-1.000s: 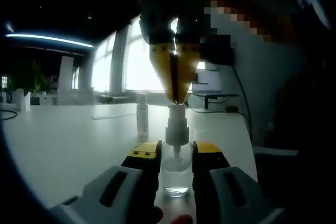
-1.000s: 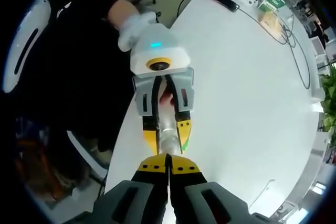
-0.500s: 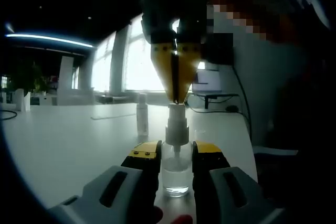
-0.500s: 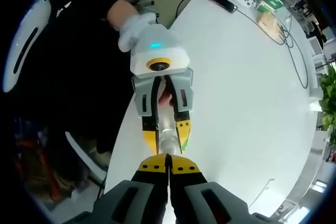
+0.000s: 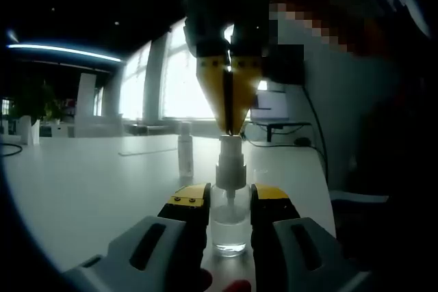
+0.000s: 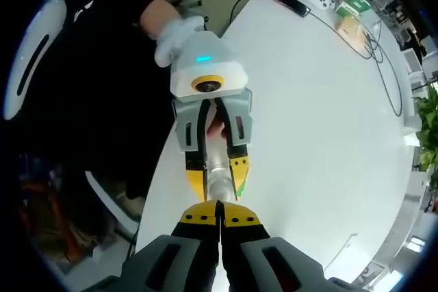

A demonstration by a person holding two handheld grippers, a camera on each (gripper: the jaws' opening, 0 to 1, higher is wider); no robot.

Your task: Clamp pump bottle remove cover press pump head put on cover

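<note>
A small clear pump bottle [image 5: 228,220] stands on the white table [image 5: 102,189], clamped between the yellow pads of my left gripper [image 5: 229,200]. Its white pump head [image 5: 230,162] has no cover on it. My right gripper [image 5: 230,126] comes down from above, shut, its yellow tips touching the top of the pump head. Looking down in the right gripper view, my right gripper's shut jaws [image 6: 220,213] sit over the bottle [image 6: 217,172], which the left gripper [image 6: 219,184] holds. A slim clear cover [image 5: 185,150] stands upright on the table behind the bottle to the left.
The bottle is near the table edge [image 6: 161,169], beside a person in dark clothes whose gloved hand [image 6: 174,35] holds the left gripper. Cables [image 6: 383,66] and small items [image 6: 342,5] lie at the table's far end. A monitor [image 5: 270,107] stands beyond.
</note>
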